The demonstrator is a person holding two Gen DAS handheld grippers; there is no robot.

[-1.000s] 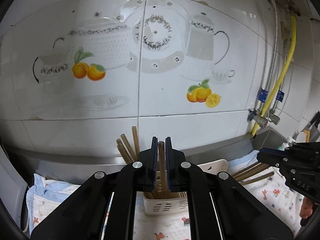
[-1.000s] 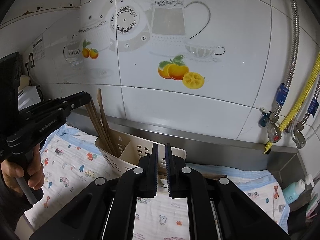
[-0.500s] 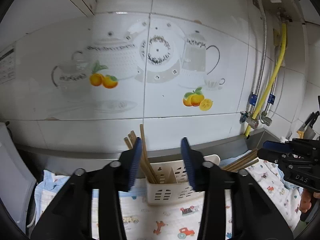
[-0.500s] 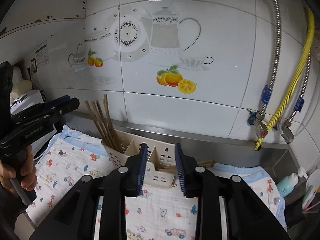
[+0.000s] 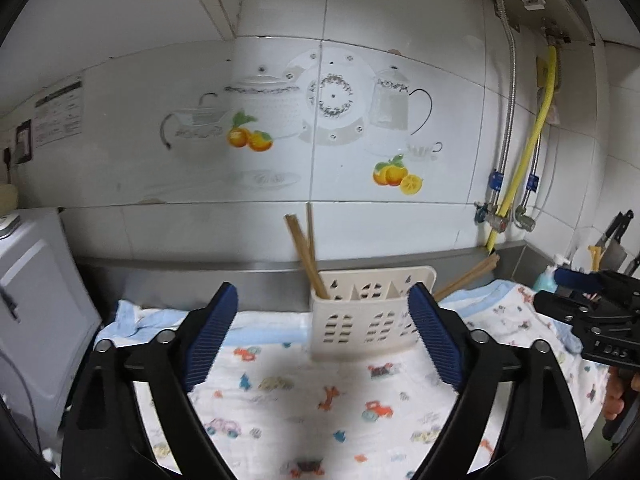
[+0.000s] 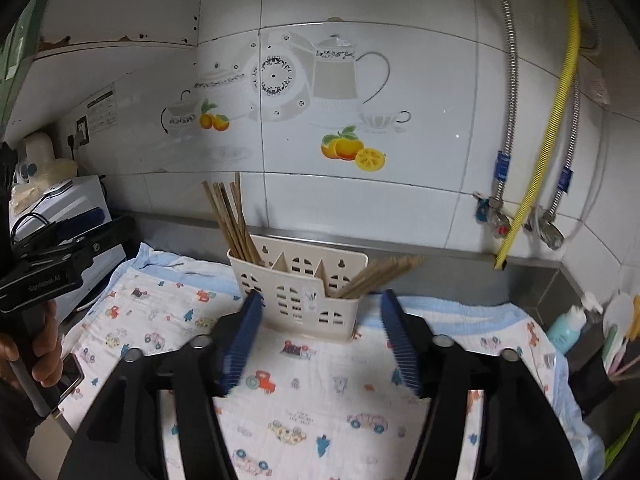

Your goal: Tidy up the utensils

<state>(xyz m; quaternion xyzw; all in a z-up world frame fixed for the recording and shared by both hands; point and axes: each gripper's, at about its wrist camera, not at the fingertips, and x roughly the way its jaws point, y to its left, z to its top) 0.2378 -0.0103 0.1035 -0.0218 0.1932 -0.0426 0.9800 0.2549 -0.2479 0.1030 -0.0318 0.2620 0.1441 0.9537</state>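
A cream plastic utensil holder [image 5: 370, 314] [image 6: 304, 292] stands on a printed cloth by the tiled wall. Several wooden chopsticks [image 6: 230, 220] [image 5: 304, 248] stand in its left compartment. Another bunch of chopsticks [image 6: 378, 276] [image 5: 466, 278] leans out of its right compartment. My left gripper [image 5: 322, 342] is open and empty, back from the holder. My right gripper [image 6: 322, 338] is open and empty, just in front of the holder. Each gripper also shows at the edge of the other's view, the left one [image 6: 60, 256] and the right one [image 5: 592, 312].
The cloth [image 6: 320, 400] covers the counter. A white appliance [image 5: 36, 300] stands at the left. Yellow and metal hoses [image 6: 536, 184] hang on the wall at the right. A teal bottle [image 6: 566, 326] and a rack with knives [image 5: 612, 244] sit at the far right.
My left gripper let go of a chopstick into the holder, opened wide and drew back. My right gripper also went from shut to open and drew back.
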